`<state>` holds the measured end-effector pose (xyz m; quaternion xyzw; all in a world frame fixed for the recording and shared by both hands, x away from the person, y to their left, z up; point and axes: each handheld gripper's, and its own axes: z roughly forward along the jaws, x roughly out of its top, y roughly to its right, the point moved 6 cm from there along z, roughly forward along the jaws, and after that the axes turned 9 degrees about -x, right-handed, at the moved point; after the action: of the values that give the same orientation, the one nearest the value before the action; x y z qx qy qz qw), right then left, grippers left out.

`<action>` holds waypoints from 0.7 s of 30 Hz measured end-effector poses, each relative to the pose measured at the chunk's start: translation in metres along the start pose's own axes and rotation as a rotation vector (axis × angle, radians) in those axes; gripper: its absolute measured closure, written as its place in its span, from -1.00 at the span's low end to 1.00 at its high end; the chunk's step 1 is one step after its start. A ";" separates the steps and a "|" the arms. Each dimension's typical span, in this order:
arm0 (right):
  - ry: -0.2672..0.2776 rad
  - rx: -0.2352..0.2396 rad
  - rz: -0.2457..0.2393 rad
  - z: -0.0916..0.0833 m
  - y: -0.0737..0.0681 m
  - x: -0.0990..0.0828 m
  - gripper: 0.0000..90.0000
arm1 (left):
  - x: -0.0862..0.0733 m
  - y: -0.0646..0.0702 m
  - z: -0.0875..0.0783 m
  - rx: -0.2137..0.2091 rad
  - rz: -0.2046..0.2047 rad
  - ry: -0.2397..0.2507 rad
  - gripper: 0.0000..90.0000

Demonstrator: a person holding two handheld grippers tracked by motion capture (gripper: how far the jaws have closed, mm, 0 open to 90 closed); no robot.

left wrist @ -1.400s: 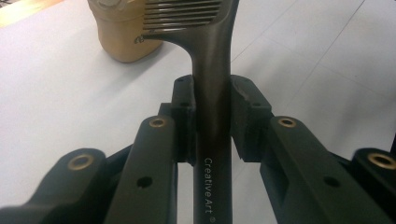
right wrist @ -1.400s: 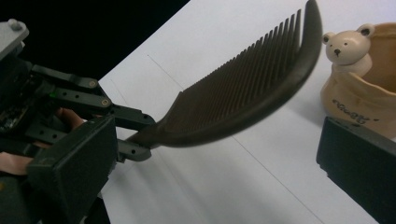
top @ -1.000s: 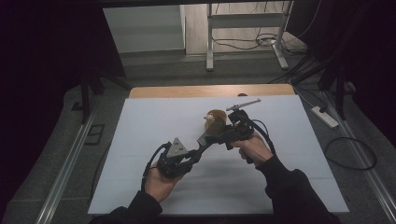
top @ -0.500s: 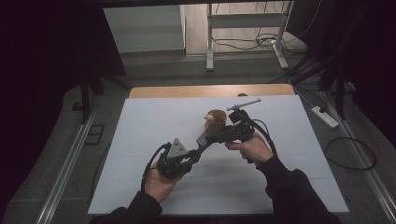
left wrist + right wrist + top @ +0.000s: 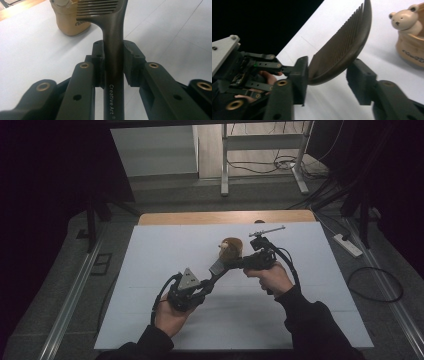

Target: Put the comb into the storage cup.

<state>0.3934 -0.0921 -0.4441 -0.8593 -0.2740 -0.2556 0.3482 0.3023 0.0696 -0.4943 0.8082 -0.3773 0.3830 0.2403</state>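
A dark wooden comb runs from my left gripper, which is shut on its handle, out to its toothed head. My right gripper has just been closing around that head. One pad lies against the teeth end and the other meets the curved spine. In the high view the comb bridges the left gripper and the right gripper above the white table. A tan jar with a small bear lid stands just beyond the comb's head, also seen as a jar and bear.
A wooden strip borders the table's far edge. On the floor beyond stand a metal frame and loose cables, with a white power strip at the right. The left gripper's body sits close behind the comb.
The right gripper's jaws have drawn in around the comb's head. Both hands stay almost where they were, and the left gripper keeps hold of the handle.
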 end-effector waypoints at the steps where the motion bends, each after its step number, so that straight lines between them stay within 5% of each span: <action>1: 0.006 0.023 0.017 -0.001 0.000 0.000 0.34 | 0.000 0.000 0.000 0.004 0.005 -0.001 0.61; 8: 0.019 0.061 0.059 -0.002 0.002 0.000 0.65 | -0.001 0.000 0.001 0.015 0.017 0.001 0.61; 11: 0.011 0.143 0.136 -0.001 0.001 0.000 0.83 | -0.003 -0.001 0.004 0.032 0.020 -0.012 0.60; 21: 0.008 0.142 0.146 0.000 -0.003 0.000 0.86 | -0.004 -0.005 0.005 0.009 -0.012 -0.001 0.52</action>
<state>0.3912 -0.0907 -0.4429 -0.8492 -0.2267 -0.2129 0.4269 0.3068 0.0704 -0.5009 0.8117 -0.3707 0.3830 0.2388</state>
